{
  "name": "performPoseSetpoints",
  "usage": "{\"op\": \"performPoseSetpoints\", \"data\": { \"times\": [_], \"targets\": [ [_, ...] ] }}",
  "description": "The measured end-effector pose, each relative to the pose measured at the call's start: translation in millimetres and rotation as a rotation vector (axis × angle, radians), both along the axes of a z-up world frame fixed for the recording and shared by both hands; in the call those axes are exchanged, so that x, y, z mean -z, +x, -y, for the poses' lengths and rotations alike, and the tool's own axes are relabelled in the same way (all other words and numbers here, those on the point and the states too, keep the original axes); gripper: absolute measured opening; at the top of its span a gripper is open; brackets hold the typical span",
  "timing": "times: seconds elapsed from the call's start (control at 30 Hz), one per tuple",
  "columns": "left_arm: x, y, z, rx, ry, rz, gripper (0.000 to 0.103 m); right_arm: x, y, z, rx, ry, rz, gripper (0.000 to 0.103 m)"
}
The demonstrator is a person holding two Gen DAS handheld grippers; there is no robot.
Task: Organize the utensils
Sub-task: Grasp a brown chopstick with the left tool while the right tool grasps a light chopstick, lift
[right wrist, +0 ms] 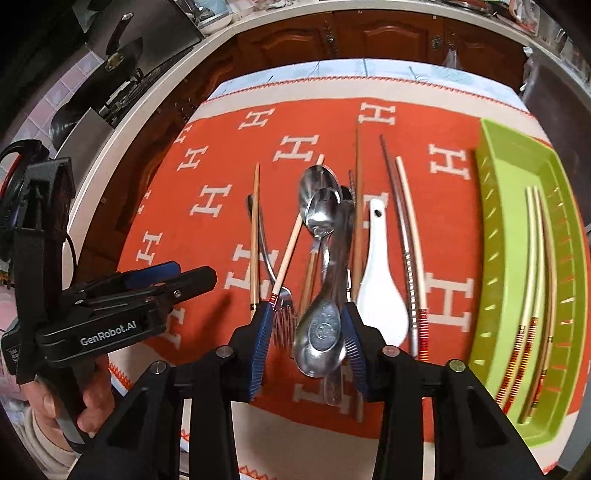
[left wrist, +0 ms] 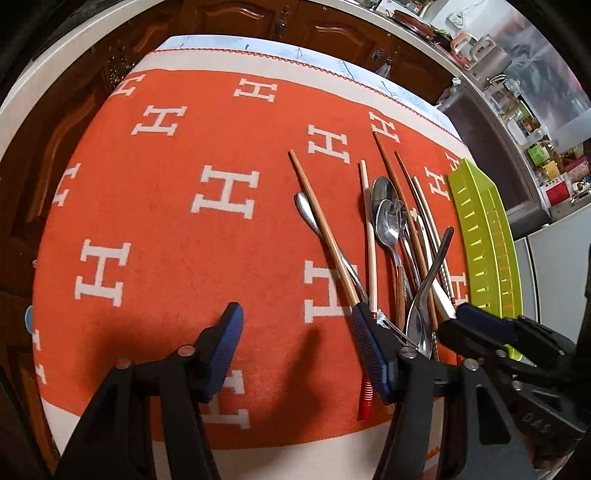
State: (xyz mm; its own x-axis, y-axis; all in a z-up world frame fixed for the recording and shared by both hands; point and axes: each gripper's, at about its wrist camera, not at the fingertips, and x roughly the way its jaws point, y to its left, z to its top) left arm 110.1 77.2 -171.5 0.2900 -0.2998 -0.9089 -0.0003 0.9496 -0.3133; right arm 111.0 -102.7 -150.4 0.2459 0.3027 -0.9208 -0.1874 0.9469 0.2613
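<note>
A pile of utensils lies on the orange cloth (right wrist: 207, 236): steel spoons (right wrist: 319, 199), a fork (right wrist: 282, 310), a white ceramic spoon (right wrist: 378, 280) and several chopsticks (right wrist: 402, 229). My right gripper (right wrist: 308, 350) is open around a steel spoon (right wrist: 321, 339) that looks lifted and tilted; in the left wrist view that spoon (left wrist: 424, 295) stands up off the pile. My left gripper (left wrist: 295, 350) is open and empty over the cloth, left of the pile; it shows in the right wrist view (right wrist: 173, 280). A green tray (right wrist: 517, 258) holds chopsticks (right wrist: 535, 277).
The green tray (left wrist: 484, 236) stands at the table's right edge. Dark wooden cabinets (right wrist: 388, 33) and a white counter run behind the table. Cluttered shelves (left wrist: 535, 140) stand to the right.
</note>
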Motion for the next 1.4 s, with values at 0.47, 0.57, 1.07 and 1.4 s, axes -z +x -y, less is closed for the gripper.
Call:
{"op": "performPoseSetpoints", "data": {
  "times": [0.47, 0.57, 1.07, 1.4],
  "targets": [
    [20, 25, 31, 0.026, -0.149, -0.079, 0.023, 2, -3, 1, -0.023, 0.049, 0.017, 0.029],
    [31, 25, 39, 0.030, -0.155, -0.115, 0.015, 2, -4, 5, -0.023, 0.058, 0.019, 0.028],
    [25, 20, 32, 0.005, -0.130, -0.043, 0.005, 1, 1, 0, -0.037, 0.104, 0.000, 0.026],
    [10, 10, 1, -0.049, -0.125, 0.013, 0.005, 24, 43, -23, 0.008, 0.143, -0.066, 0.019]
  ]
}}
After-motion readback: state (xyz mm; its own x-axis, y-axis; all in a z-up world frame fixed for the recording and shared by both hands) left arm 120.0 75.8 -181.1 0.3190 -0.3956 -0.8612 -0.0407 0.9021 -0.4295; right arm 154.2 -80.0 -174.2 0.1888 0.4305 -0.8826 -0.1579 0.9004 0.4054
